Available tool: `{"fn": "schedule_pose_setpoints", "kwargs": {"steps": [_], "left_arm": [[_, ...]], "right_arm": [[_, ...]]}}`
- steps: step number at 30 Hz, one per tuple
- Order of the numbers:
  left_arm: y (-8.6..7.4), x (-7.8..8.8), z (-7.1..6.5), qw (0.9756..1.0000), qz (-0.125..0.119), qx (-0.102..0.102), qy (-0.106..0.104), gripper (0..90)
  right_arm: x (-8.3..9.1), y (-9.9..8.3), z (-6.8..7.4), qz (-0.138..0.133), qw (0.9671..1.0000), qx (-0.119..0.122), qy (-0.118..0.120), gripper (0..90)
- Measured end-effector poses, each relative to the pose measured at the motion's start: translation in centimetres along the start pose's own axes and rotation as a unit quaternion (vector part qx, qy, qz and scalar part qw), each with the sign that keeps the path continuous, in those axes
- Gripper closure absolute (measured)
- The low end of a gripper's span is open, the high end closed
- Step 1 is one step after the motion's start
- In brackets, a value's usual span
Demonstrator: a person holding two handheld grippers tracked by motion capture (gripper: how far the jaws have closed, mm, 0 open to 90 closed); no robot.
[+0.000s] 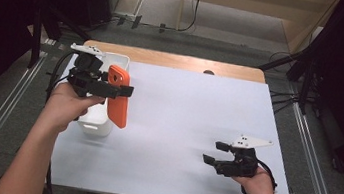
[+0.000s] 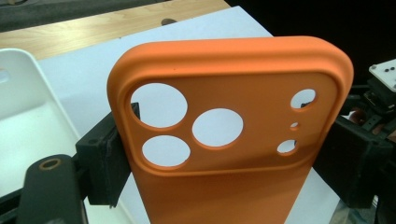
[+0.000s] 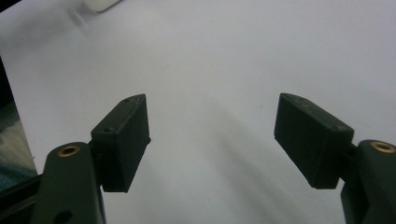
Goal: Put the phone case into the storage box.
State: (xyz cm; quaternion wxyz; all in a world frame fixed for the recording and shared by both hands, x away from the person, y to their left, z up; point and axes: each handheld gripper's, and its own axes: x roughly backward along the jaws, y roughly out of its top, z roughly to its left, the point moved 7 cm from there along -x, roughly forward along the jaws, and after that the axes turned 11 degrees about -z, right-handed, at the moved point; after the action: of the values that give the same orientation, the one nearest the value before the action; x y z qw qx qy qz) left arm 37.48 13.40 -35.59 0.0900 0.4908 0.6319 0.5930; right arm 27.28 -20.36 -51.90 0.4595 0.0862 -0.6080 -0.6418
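On the white surface point(image 1: 181, 128) at the far left, above a white bin point(image 1: 114, 61), my left gripper point(image 1: 123, 90) clamps the orange phone case point(image 1: 118, 97) across its edges. I judge it light, flexible, slightly grippy; edge holds suit it. My right gripper point(image 1: 210, 151) idles, jaws spread, empty.

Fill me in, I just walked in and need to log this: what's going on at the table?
A person works with a gripper in each hand. The left gripper clamps an orange phone case, holding it up beside the white bin. The right gripper rests open and empty over the white table sheet.
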Motion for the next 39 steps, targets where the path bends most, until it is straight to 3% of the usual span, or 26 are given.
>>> {"fn": "schedule_pose_setpoints", "kwargs": {"steps": [22,29,34,39], "left_arm": [[0.7,2.7,2.8,0.9985,-0.023,0.016,0.048,15.1],[1.1,2.2,3.4,0.9962,-0.027,0.022,0.079,15.1],[1.9,1.4,4.4,0.9942,-0.040,0.036,0.093,15.1],[2.7,0.5,5.4,0.9925,-0.041,0.037,0.109,15.1]], "right_arm": [[0.0,0.0,0.0,0.002,1.0000,-0.002,0.001,25.5],[0.1,0.2,-0.1,-0.005,1.0000,-0.002,-0.003,25.5],[0.2,0.2,-0.2,-0.009,0.9999,0.000,-0.005,25.5],[0.3,0.3,-0.2,-0.011,0.9999,0.000,-0.004,25.5]]}}
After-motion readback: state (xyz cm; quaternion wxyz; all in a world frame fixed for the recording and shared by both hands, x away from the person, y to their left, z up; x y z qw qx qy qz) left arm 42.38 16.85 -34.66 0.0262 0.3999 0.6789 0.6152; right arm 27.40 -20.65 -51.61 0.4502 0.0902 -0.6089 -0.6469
